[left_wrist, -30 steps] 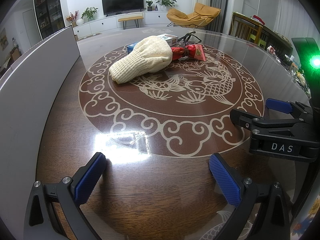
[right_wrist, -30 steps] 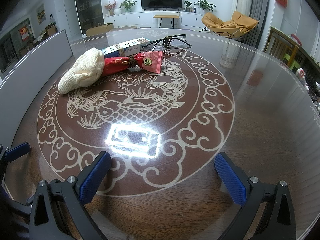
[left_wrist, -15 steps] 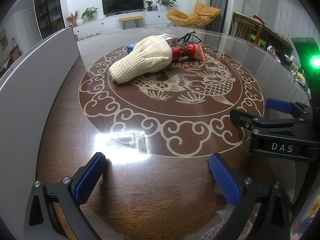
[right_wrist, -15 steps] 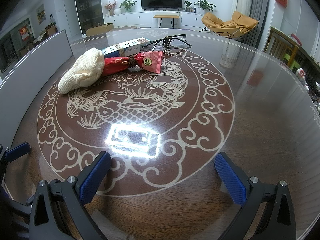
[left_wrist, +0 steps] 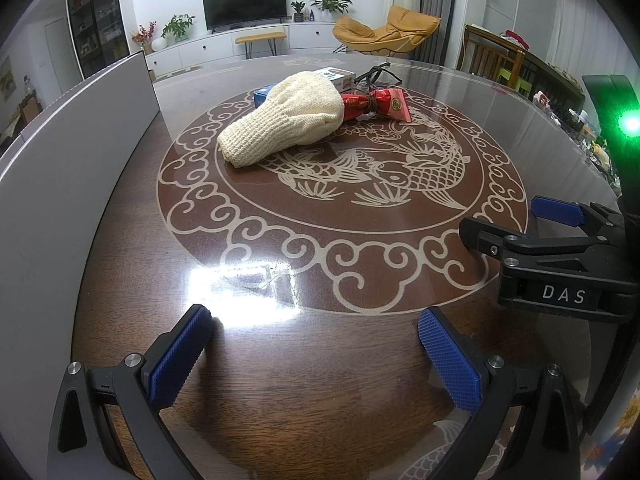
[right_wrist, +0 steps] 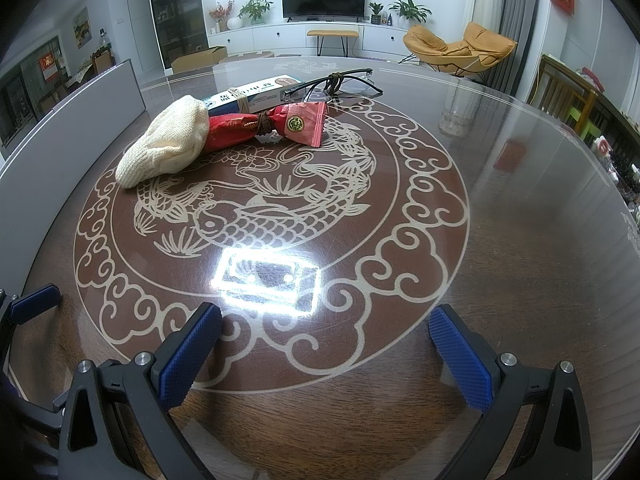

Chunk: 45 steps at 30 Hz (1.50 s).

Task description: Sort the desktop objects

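No change noted since earlier frames; left gripper (left_wrist: 316, 354) and right gripper (right_wrist: 326, 354) held wide apart, empty; pile with knit hat (right_wrist: 168, 142) upper left untouched, sorting not started.

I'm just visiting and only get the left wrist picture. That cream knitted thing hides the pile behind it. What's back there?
Observer: From the right wrist view, a blue and white box lies behind the knitted hat, with a band around its middle.
Operator: And the red thing?
Observer: The red wrapped packet is tied with brown cord; one end tucks under the hat.
Operator: Are those black wires at the back?
Observer: They're eyeglasses, resting beside the box's far end.
Operator: Is either gripper holding anything?
Observer: No. The right gripper is open and empty, like the left gripper.
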### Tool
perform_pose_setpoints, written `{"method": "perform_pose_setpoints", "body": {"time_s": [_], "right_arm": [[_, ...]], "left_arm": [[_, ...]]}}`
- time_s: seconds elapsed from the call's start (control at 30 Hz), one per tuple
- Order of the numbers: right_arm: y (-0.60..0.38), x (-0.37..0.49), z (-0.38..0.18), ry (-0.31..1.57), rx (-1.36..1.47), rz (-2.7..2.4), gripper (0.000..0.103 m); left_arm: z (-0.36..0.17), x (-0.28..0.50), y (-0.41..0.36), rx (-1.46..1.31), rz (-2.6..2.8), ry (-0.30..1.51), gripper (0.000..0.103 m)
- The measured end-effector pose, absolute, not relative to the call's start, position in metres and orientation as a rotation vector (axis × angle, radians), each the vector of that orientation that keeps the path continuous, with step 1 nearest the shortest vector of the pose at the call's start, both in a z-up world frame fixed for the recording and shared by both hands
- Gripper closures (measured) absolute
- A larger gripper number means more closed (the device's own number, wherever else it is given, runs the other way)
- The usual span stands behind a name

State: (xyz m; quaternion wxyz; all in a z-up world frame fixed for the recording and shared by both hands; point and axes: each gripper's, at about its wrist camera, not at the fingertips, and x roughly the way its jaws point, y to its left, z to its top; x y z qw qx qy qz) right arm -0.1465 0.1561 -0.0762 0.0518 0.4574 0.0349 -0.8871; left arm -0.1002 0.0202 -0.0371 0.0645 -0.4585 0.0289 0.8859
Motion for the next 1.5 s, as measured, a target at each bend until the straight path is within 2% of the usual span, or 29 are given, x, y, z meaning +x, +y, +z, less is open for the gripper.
{"method": "perform_pose_setpoints", "body": {"time_s": [1.3, 1.5], "right_arm": [[0.156, -0.147, -0.076, 0.106, 1.391, -2.698, 0.000], [0.156, -0.147, -0.076, 0.106, 1.391, -2.698, 0.000]], "left_arm": [[-0.033, -0.108, 0.023, -1.377, 2.629, 0.116, 0.000], [0.011, -0.124, 0.000, -1.207, 2.757, -0.009, 0.000]]}}
